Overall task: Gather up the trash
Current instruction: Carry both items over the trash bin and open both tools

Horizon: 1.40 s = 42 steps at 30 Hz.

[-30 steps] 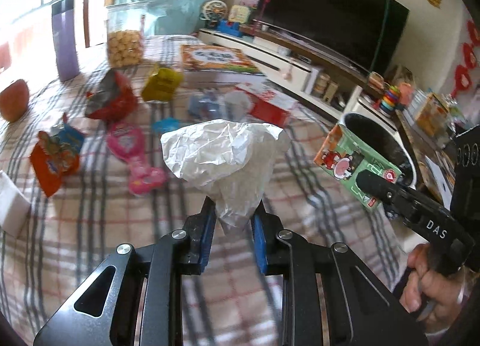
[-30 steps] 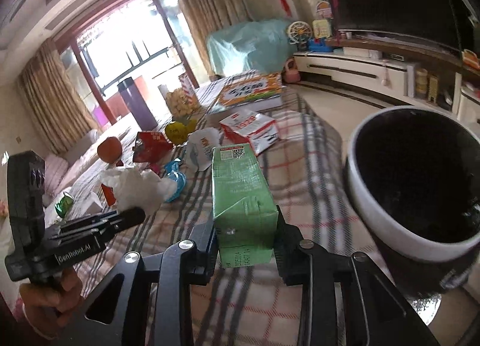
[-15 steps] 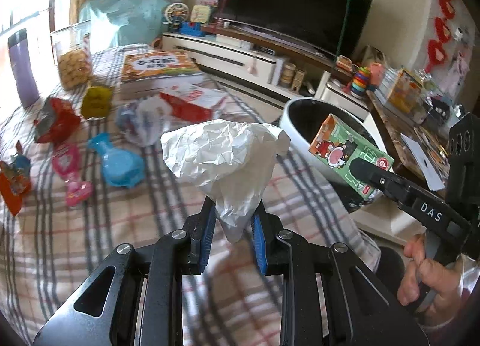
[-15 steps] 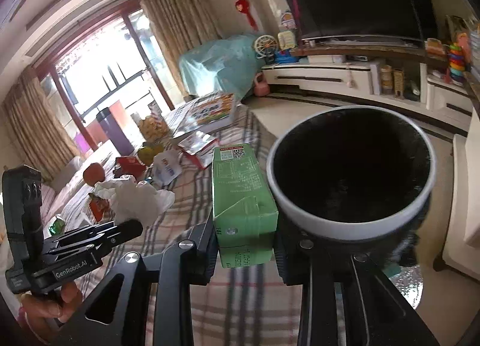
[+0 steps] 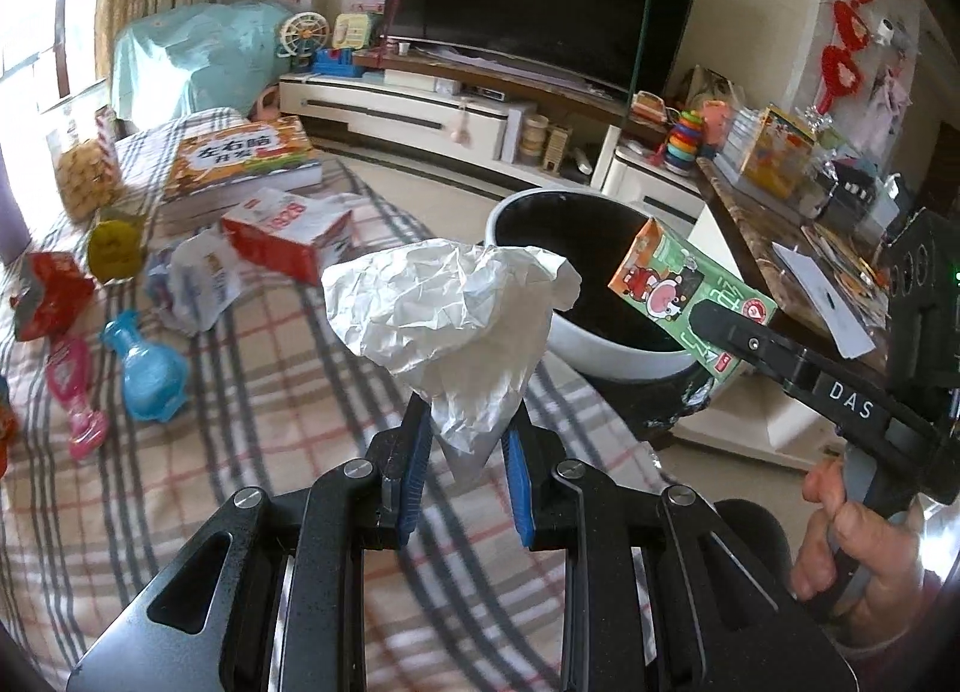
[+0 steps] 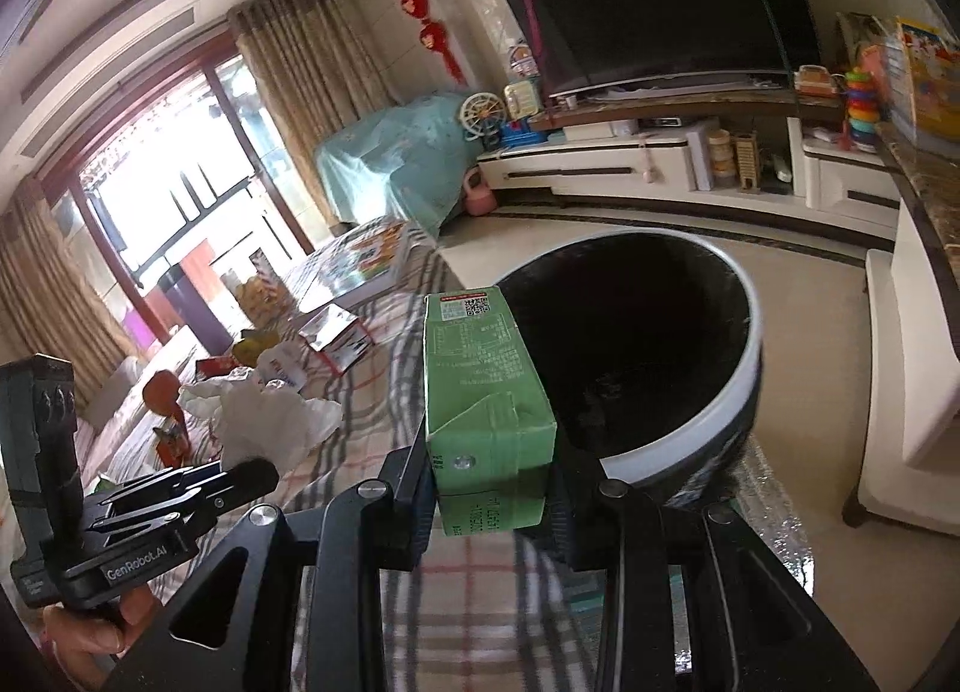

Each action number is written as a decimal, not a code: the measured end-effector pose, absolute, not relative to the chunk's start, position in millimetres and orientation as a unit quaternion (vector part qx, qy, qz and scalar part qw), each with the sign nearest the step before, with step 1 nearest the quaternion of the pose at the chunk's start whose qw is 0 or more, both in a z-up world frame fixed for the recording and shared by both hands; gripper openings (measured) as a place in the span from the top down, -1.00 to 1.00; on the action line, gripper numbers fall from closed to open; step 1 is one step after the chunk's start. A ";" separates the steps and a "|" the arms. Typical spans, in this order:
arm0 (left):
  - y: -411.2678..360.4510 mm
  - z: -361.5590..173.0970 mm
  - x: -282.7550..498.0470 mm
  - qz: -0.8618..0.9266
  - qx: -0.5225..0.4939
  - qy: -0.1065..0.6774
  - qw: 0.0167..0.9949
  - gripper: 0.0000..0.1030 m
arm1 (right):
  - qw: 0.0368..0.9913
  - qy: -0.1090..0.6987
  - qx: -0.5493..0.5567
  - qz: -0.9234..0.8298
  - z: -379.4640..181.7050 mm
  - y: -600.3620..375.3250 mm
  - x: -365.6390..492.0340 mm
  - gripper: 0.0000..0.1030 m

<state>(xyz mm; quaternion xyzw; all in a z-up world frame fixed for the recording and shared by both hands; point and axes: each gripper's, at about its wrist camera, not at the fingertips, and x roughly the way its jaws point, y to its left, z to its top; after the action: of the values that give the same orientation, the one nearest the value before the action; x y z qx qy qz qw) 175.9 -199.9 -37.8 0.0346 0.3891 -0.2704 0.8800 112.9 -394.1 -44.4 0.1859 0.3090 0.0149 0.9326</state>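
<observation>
Carrying a piece of trash in each hand, the person has both loads aimed at the bin (image 5: 606,353), which sits on the floor at the edge of the checked cloth (image 5: 258,392). The left gripper (image 5: 465,479) pinches the narrow tail of a crumpled paper (image 5: 444,314), so the bulky part stands clear above the fingers. The right gripper (image 6: 489,488) is clamped on the bottom end of a green carton (image 6: 480,380), its far end already at the bin's rim, probably ready to drop. More wrappers, a blue bottle (image 5: 147,377) and a red box (image 5: 282,230) lie on the cloth, so the job looks far from done.
</observation>
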 end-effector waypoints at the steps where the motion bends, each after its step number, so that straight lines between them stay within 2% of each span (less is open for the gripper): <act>1: -203.3 -37.9 176.5 -0.272 0.037 0.389 0.879 0.58 | 0.932 0.309 0.187 0.012 -44.5 -396.9 113.0 0.38; 42: -303.3 -36.6 211.1 -0.317 0.091 0.391 0.859 0.58 | 0.926 0.325 0.189 -0.031 -47.1 -446.7 146.1 0.38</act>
<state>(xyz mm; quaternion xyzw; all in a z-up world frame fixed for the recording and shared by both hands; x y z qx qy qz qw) 211.1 -303.3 -36.6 0.0911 0.3909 -0.3170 0.8593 146.1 -446.7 -47.1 0.1891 0.3249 -0.0305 0.9262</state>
